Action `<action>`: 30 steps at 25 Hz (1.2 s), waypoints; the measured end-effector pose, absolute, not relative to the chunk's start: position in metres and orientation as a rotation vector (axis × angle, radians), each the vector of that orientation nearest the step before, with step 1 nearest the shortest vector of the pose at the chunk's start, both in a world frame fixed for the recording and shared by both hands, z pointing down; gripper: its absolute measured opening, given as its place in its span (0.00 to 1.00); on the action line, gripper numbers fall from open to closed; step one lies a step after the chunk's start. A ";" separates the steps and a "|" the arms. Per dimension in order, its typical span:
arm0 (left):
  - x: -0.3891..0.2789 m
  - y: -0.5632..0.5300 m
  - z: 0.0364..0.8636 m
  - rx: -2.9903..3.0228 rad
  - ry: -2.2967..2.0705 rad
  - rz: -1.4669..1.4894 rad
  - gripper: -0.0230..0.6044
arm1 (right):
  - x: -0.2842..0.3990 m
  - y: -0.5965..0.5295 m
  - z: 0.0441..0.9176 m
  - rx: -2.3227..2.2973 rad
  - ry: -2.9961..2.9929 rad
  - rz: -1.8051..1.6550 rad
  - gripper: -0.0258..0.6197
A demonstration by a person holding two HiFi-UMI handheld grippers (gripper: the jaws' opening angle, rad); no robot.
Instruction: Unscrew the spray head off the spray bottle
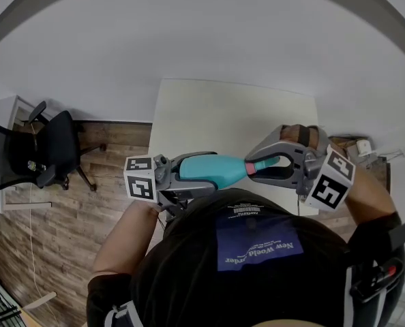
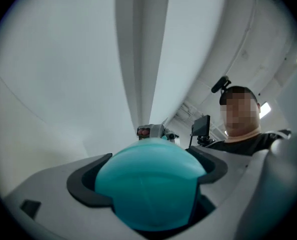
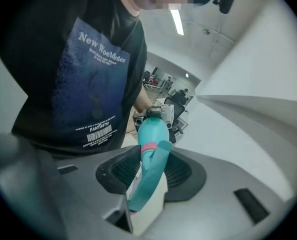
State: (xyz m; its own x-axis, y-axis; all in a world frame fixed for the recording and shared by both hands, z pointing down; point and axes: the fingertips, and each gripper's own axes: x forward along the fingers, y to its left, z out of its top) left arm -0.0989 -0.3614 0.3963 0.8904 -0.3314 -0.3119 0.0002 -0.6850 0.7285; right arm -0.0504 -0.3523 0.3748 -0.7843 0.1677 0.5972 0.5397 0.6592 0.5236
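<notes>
A teal spray bottle lies level in the air in front of my chest, above the near edge of the white table. My left gripper is shut on the bottle's body; in the left gripper view the rounded teal bottom fills the gap between the dark pads. My right gripper is shut on the spray head. The right gripper view shows the white head and teal trigger between the ribbed pads, a pink collar and the bottle body beyond.
A black office chair stands on the wooden floor at the left. My dark T-shirt fills the lower part of the head view. White walls lie beyond the table.
</notes>
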 end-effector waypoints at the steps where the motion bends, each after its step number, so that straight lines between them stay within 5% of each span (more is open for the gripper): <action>1: -0.098 -0.362 0.398 2.232 -0.212 -0.561 0.82 | -0.049 -0.352 0.376 -0.551 -2.342 -1.016 0.23; 20: -0.107 -0.358 0.386 2.326 -0.176 -0.905 0.82 | -0.057 -0.349 0.351 -0.486 -2.232 -1.256 0.24; 30: -0.120 -0.354 0.372 2.410 -0.210 -0.993 0.82 | -0.053 -0.356 0.314 -0.366 -2.281 -1.275 0.37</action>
State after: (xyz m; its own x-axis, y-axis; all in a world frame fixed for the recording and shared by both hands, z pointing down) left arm -0.1204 -0.3542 0.3724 0.7190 -0.3291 -0.6121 0.0529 -0.8523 0.5204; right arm -0.0529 -0.3559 0.3137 -0.8400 -0.0084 0.5425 0.4578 0.5258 0.7169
